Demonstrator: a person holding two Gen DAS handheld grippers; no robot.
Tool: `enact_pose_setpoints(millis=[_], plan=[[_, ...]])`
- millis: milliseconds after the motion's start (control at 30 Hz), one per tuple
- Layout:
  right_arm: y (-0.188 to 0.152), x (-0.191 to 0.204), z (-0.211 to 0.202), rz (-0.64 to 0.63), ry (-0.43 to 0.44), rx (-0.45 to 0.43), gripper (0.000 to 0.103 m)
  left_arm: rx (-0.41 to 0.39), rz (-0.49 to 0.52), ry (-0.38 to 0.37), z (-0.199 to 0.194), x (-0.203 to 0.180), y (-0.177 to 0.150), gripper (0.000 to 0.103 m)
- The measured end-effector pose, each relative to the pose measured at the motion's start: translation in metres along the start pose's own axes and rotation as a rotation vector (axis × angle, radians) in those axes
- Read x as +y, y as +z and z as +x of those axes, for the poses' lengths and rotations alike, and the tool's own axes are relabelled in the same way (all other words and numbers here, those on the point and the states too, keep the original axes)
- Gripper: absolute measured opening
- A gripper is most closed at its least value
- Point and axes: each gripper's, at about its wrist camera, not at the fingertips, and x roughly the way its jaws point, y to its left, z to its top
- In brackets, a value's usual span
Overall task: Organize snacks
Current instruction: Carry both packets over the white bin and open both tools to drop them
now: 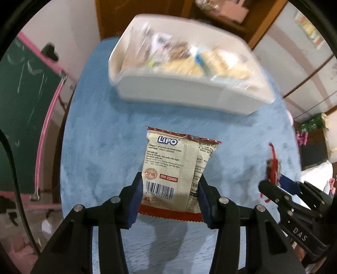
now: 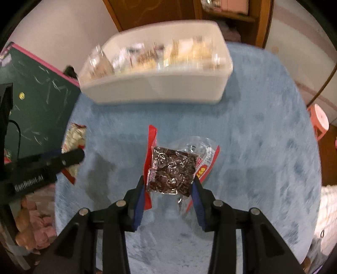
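Gripping Lipo packet (image 1: 171, 168) lengthwise, left tongs (image 1: 170, 189); right tongs (image 2: 169, 187) clamp dark snack pack (image 2: 172, 172).

Green chalkboard (image 2: 40, 101) with a pink frame, scuffed with chalk marks, standing to the left of the counter. Small yellow spot on its face near the left edge. Wooden cabinet (image 2: 147, 12) behind, brown, with an open shelf (image 1: 221, 12) holding blurred pale items. Pale wall (image 2: 63, 35) between chalkboard and cabinet. Pink plastic stool (image 2: 319, 122) on the floor at the right. Green-patterned item (image 1: 313, 123) and pink items at far right, too blurred to identify. Pink and tan lumps (image 2: 35, 227) low at left, unclear.
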Motion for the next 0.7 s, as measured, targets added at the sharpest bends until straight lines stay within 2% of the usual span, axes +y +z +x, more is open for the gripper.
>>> enact_pose_setpoints(millis=[167, 300, 500, 600, 700], plan=[[0.039, 0.000, -0.051, -0.024, 0.000, -0.159, 0.041, -0.139, 0.021, -0.048, -0.052, -0.019, 0.039, 0.046], [0.080, -0.001, -0.087, -0.037, 0.019, -0.269, 0.041, -0.241, 0.036, -0.055, -0.088, -0.033, 0.076, 0.046], [0.137, 0.011, -0.124, -0.089, -0.015, -0.406, 0.042, -0.366, 0.081, -0.003, -0.132, -0.056, 0.132, 0.047], [0.161, 0.018, -0.132, -0.115, -0.040, -0.453, 0.043, -0.423, 0.095, 0.052, -0.145, -0.066, 0.162, 0.047], [0.188, 0.022, -0.129, -0.131, -0.067, -0.467, 0.044, -0.435, 0.083, 0.063, -0.148, -0.067, 0.190, 0.047]])
